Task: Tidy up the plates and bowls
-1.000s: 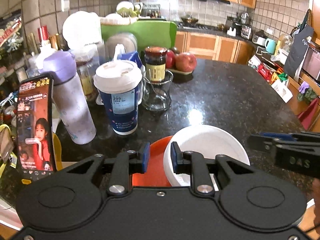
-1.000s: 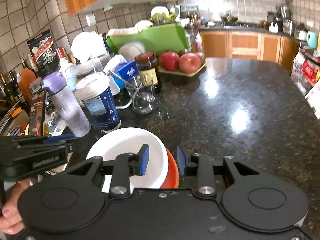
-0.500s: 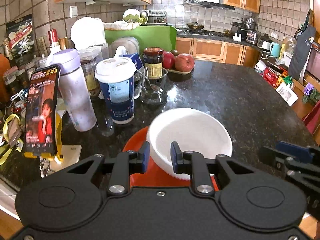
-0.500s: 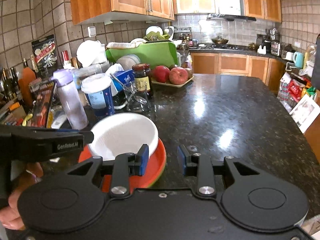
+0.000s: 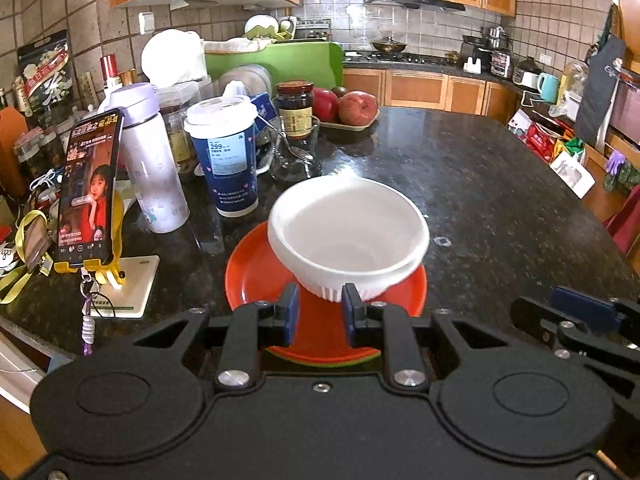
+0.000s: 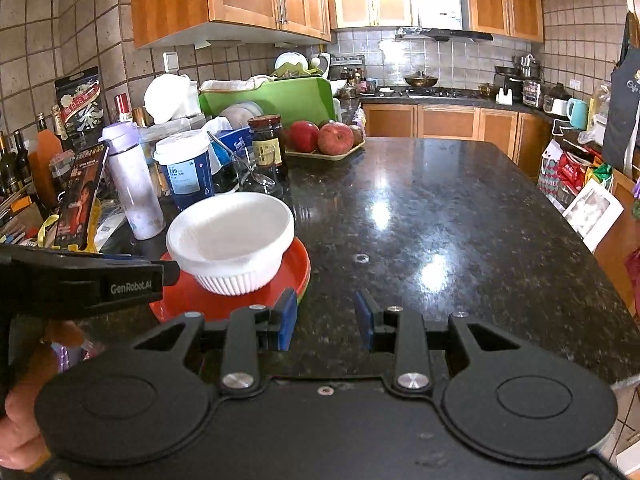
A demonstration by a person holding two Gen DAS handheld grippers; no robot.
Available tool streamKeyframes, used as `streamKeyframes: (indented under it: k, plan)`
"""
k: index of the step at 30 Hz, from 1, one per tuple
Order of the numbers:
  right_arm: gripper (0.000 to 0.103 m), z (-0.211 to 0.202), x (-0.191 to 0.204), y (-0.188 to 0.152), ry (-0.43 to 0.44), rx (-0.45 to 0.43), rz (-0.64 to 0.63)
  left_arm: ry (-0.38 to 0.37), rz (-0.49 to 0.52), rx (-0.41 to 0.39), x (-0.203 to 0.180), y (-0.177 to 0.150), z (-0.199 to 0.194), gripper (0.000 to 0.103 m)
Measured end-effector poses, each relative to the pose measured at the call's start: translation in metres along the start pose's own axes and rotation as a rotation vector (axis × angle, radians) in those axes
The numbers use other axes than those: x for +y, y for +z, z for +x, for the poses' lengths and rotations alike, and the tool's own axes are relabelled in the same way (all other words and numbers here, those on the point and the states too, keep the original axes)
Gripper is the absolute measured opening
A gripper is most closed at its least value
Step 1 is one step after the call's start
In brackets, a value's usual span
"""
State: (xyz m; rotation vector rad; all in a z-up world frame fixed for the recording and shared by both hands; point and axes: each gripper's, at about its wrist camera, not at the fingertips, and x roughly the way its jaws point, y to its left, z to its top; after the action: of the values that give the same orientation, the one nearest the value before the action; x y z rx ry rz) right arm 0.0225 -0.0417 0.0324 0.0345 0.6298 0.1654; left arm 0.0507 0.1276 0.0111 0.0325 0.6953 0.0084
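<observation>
The left gripper [image 5: 319,312] points forward and downward, its blue pads [image 5: 291,316] parted with a gap between them. The right gripper [image 6: 326,320] is angled likewise, jaws apart and empty.

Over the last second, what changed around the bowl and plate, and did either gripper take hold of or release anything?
Both grippers backed away from the white bowl: more of the orange plate and counter now shows. The left gripper and right gripper stayed slightly open and empty. Bowl on plate, cup and bottle kept their places.
</observation>
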Motion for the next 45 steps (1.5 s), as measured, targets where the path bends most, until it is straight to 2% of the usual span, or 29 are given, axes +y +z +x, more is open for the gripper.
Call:
streamKeyframes:
  k: [20,45]
  plan:
    - [0.034,-0.004,0.003,-0.006,-0.018,-0.009,0.014,-0.004,0.012,-0.005,-0.001,-0.008,-0.003,0.030]
    - [0.034,0.017,-0.005,0.000,-0.016,0.024,0.024,-0.021,0.022,0.010,-0.006,-0.002,0.010,0.030]
